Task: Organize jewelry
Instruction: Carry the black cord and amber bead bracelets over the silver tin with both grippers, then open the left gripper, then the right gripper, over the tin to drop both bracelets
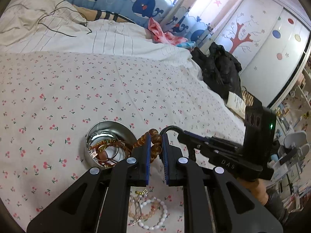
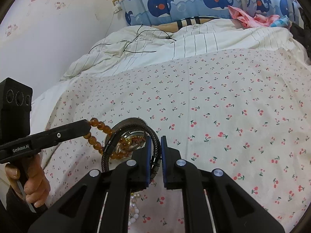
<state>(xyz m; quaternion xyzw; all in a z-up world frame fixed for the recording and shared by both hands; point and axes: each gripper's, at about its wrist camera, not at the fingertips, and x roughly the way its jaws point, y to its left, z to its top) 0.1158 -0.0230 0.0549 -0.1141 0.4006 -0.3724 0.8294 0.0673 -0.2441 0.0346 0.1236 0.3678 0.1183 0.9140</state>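
Two grippers are at work over the bed. The left gripper (image 1: 156,151) is clamped on one amber bead bracelet (image 1: 153,143), whose loop hangs slack off the pads, its long way running roughly up and down. The right gripper (image 2: 154,155) is clamped on one black braided bracelet (image 2: 134,130); that loop stands nearly upright, arching up and away from the pads toward the left gripper, with its clasp end between the pads.

Just beyond both grippers sits one round metal tin (image 1: 97,134) on the bedsheet, holding a tangle of thin bangles and reddish pieces I cannot count. Nearer the front edge of the bed lie three more pieces close together: a white bead bracelet (image 1: 155,215), a pale pink bead bracelet (image 1: 134,211) and a small gold earring (image 1: 142,192).

The bedsheet (image 1: 77,89) is white with little red cherries. At the far edge a striped duvet (image 1: 108,38) is rumpled, a thin black cable (image 1: 56,13) across it, with whale-print curtains (image 2: 213,2) behind. A black jacket (image 1: 219,69) lies at the far right corner.
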